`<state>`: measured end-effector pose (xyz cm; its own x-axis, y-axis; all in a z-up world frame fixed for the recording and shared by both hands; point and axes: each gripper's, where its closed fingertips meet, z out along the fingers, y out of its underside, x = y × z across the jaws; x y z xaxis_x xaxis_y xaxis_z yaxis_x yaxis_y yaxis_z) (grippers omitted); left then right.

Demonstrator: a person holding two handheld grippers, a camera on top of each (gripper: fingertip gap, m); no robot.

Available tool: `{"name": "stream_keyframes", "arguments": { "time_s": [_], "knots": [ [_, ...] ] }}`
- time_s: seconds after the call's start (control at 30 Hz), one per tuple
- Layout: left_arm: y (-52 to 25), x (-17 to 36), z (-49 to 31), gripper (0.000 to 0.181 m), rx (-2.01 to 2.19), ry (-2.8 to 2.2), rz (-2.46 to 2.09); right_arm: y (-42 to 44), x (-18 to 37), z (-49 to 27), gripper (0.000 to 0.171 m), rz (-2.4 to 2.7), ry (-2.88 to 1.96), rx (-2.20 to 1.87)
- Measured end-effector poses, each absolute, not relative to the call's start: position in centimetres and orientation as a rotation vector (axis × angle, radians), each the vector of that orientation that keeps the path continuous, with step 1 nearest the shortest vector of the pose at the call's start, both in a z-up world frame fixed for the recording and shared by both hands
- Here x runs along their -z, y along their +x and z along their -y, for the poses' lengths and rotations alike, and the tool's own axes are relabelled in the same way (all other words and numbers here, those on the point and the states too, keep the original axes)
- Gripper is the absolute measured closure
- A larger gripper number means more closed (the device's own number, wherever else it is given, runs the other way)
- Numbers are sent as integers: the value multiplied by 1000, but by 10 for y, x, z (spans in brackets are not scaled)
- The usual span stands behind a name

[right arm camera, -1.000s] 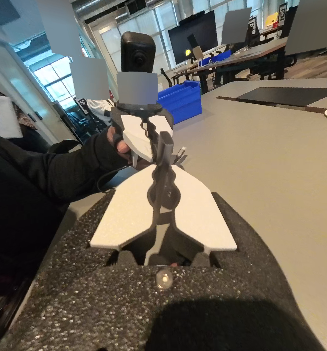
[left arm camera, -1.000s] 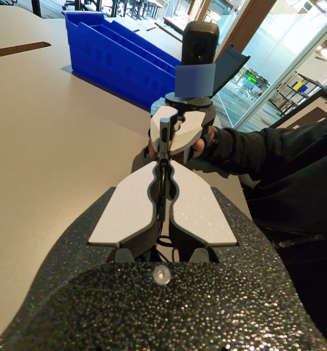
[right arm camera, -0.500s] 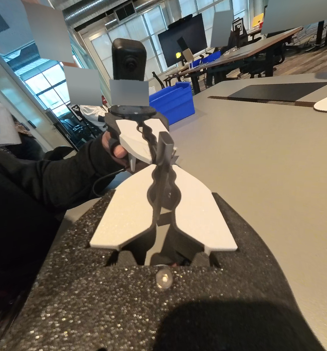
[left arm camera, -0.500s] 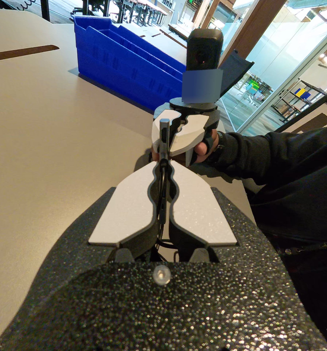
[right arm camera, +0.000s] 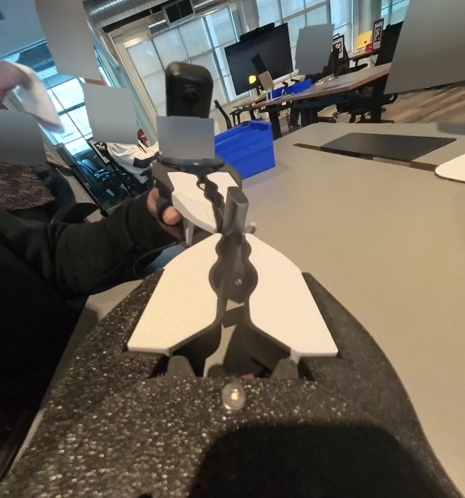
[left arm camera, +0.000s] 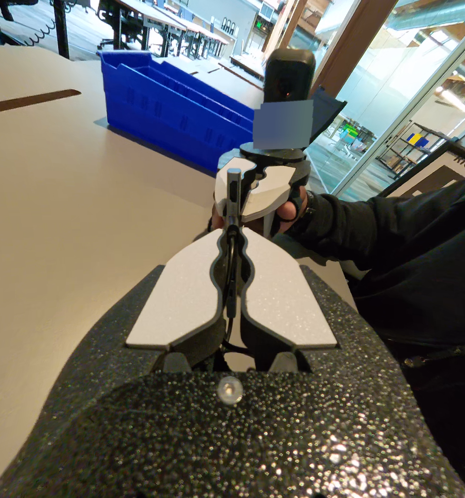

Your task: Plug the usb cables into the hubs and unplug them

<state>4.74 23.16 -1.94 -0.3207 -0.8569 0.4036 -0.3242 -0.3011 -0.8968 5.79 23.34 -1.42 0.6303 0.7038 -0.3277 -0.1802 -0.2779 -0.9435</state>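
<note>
While both grippers face each other above the pale tabletop (left arm camera: 64, 215), a blue bin (left arm camera: 172, 107) stands beyond the left jaws, to their left, and nothing lies between the two tools except the parts they hold. In the right wrist view a dark mat (right arm camera: 387, 147) and a white pad (right arm camera: 463, 169), cut off by the frame edge, lie far to the right of the jaws.

The left gripper (left arm camera: 232, 237) has its jaws pressed on a black usb cable (left arm camera: 231, 269), which runs back between them and disappears under the body. The right gripper (right arm camera: 232, 237) pinches a grey hub (right arm camera: 235, 213), which stands upright out of its jaw tips. The plug meets the lower end of the hub, but whether it is fully seated is hard to make out. A small silver connector (right arm camera: 250, 227) shows just right of the hub.

Each gripper is held by a hand in a black fingerless glove (left arm camera: 288, 213), with dark sleeves reaching in from the person's side.
</note>
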Motion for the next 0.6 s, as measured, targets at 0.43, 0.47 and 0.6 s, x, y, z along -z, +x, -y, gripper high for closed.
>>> {"name": "stream_keyframes", "arguments": {
  "time_s": [0.43, 0.47, 0.6],
  "knots": [
    [52, 19, -236, 175, 1711, -1503, -1441, 61, 16, -235, 158, 394, -1656, -975],
    [52, 19, -235, 175, 1717, -1501, -1441, 61, 17, -235, 159, 394, -1657, -975],
    [53, 19, -234, 175, 1748, -1503, -1429, 61, 17, -234, 160, 399, -1660, -986]
  ]
}}
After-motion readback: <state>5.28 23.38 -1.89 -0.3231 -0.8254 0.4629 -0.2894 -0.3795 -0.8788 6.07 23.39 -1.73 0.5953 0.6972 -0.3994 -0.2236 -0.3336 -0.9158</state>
